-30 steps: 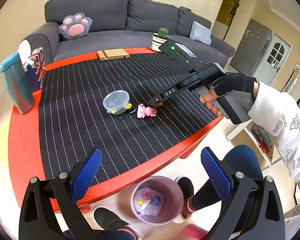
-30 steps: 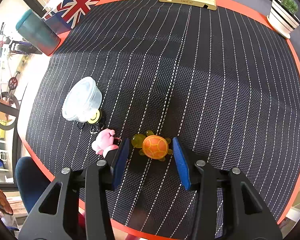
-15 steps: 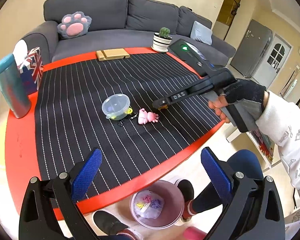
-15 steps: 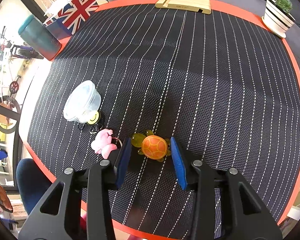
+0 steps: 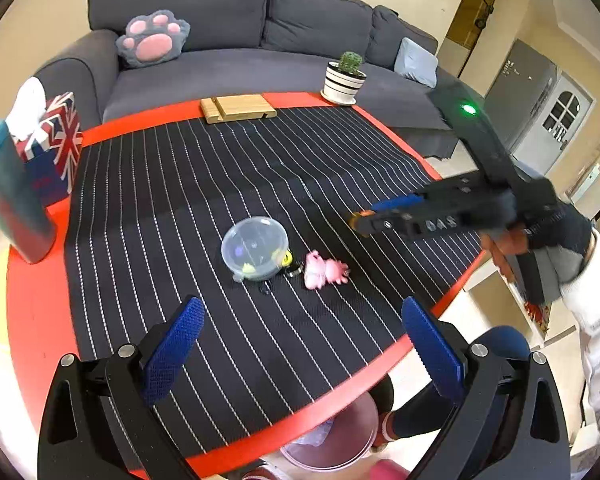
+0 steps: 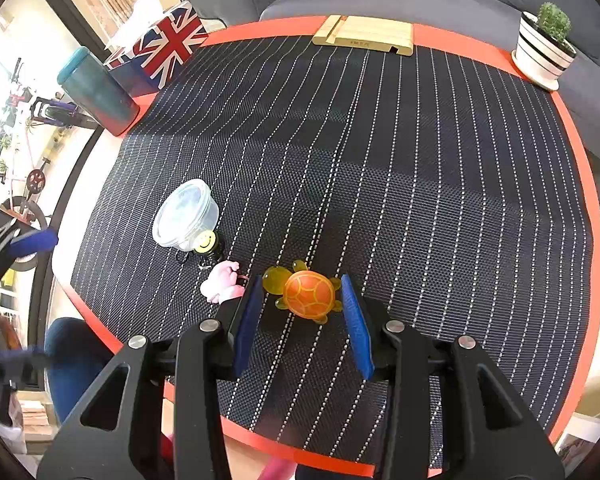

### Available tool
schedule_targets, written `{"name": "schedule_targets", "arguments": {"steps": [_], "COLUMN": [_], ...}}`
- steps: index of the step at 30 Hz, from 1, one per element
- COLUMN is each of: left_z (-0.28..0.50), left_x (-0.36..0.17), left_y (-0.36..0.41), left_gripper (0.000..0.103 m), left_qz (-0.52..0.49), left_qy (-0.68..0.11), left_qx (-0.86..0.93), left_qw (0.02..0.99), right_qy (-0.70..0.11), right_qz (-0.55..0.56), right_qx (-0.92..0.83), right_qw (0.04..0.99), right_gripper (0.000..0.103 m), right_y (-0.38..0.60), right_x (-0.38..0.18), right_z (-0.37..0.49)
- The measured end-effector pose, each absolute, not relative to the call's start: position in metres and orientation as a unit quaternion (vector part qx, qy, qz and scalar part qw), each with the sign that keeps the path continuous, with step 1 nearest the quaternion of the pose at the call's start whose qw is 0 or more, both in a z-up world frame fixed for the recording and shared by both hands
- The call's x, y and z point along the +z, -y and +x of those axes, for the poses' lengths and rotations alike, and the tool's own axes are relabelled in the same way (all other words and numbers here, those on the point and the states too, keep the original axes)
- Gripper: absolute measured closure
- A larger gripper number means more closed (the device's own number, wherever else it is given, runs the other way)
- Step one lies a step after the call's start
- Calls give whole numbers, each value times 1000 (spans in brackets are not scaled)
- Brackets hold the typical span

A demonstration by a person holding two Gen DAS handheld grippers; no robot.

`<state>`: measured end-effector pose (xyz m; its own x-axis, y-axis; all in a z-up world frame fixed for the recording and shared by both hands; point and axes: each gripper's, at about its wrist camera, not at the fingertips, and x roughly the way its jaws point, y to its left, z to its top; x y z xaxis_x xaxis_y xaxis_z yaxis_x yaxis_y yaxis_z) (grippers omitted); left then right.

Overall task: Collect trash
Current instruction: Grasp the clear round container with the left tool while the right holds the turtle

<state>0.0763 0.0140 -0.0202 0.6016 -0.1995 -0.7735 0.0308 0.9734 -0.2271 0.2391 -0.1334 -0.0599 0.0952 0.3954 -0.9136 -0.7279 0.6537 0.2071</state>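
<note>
An orange toy turtle (image 6: 310,295) sits between the blue pads of my right gripper (image 6: 301,280), which is shut on it and holds it a little above the striped mat. In the left wrist view that right gripper (image 5: 364,220) hangs over the table's right side with orange showing at its tip. My left gripper (image 5: 300,308) is open with nothing between its fingers, over the mat's near edge. On the mat lie a clear lidded tub (image 5: 255,249), a yellow smiley keyring (image 5: 286,258) and a pink toy (image 5: 324,270). A pink bin (image 5: 328,440) stands on the floor under the table edge.
A round red table (image 5: 32,320) carries the black striped mat (image 5: 220,168). At its far rim stand a teal tumbler (image 5: 12,200), a flag tissue box (image 5: 56,144), a wooden stand (image 5: 240,108) and a potted cactus (image 5: 346,80). A grey sofa (image 5: 220,40) lies beyond.
My right gripper has risen off the mat with the turtle between its pads. My left gripper has moved forward over the table, so the bin now shows mostly under the edge.
</note>
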Motion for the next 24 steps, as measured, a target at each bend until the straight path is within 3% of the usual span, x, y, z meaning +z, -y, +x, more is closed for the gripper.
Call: {"name": "schedule_targets", "arguments": {"steps": [24], "left_z": [183], "left_x": [-83], "left_y": [-50], "left_gripper": [8], "left_qz": [-173], "left_qy": [-554], "left_qx": [-41], "left_qw": [813], "right_qy": [-547], "right_qz": [-148], "right_qx": [384], "right_qw": [729], "right_gripper": [63], "right_y": [148], "right_x": [-56], "right_z": [243]}}
